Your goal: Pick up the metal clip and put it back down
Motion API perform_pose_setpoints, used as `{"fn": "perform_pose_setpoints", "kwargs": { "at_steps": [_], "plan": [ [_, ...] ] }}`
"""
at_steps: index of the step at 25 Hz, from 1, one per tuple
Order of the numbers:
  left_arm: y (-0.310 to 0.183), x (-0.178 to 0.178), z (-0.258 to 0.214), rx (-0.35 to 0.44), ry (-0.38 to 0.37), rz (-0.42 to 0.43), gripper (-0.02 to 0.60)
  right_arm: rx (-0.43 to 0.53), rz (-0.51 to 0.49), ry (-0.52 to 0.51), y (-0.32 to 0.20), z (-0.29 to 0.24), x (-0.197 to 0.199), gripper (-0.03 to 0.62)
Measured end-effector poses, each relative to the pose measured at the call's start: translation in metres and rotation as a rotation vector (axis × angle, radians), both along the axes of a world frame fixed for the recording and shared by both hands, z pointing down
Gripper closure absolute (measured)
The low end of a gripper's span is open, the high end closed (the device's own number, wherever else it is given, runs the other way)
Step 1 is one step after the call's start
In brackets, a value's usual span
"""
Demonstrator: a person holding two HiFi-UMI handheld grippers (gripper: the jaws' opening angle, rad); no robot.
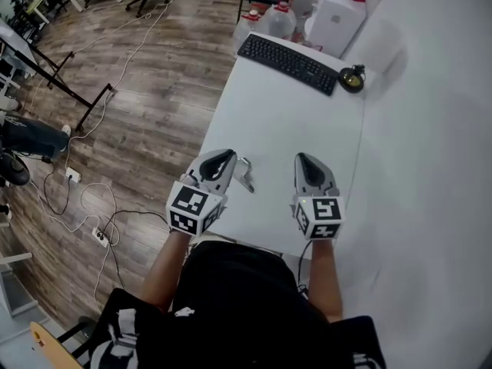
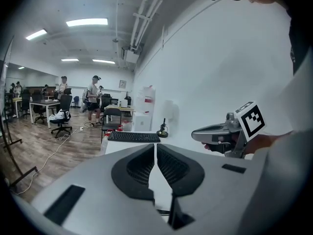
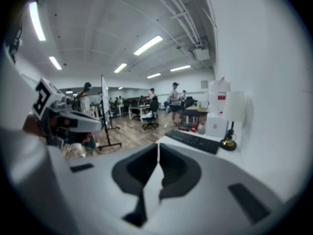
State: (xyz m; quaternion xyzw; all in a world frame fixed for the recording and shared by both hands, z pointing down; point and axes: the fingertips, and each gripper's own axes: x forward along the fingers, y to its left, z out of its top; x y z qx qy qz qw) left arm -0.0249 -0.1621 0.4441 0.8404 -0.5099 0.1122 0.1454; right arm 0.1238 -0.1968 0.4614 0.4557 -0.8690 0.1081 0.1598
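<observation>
The metal clip (image 1: 245, 173) lies on the white table (image 1: 284, 129) near its front edge, just right of my left gripper (image 1: 228, 157); whether they touch I cannot tell. My left gripper (image 2: 155, 148) is shut, the tips meeting with nothing between them. A hand's width to the right, my right gripper (image 1: 304, 160) is also shut and empty, its jaws (image 3: 158, 148) closed together. Each gripper shows in the other's view: the right gripper (image 2: 198, 135) at the right, the left gripper (image 3: 95, 124) at the left. The clip does not show clearly in either gripper view.
A black keyboard (image 1: 287, 62) and a small black-and-gold object (image 1: 352, 78) sit at the table's far end, with a white box (image 1: 336, 18) and water jugs (image 1: 277, 20) behind. A white wall runs along the right. Cables (image 1: 84, 198) trail over the wood floor at left.
</observation>
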Motion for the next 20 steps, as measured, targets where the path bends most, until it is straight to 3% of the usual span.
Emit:
{"fn": "perform_pose_setpoints", "kwargs": {
  "at_steps": [3,20],
  "plan": [
    [-0.006,0.013,0.022,-0.051,-0.013,0.006,0.495,-0.021,-0.003,-0.006,-0.008,0.014,0.009,0.559],
    [-0.013,0.024,0.150,-0.392,-0.170,0.108,0.296,-0.129,0.022,0.027,-0.016,0.055,0.020,0.559]
  ]
}}
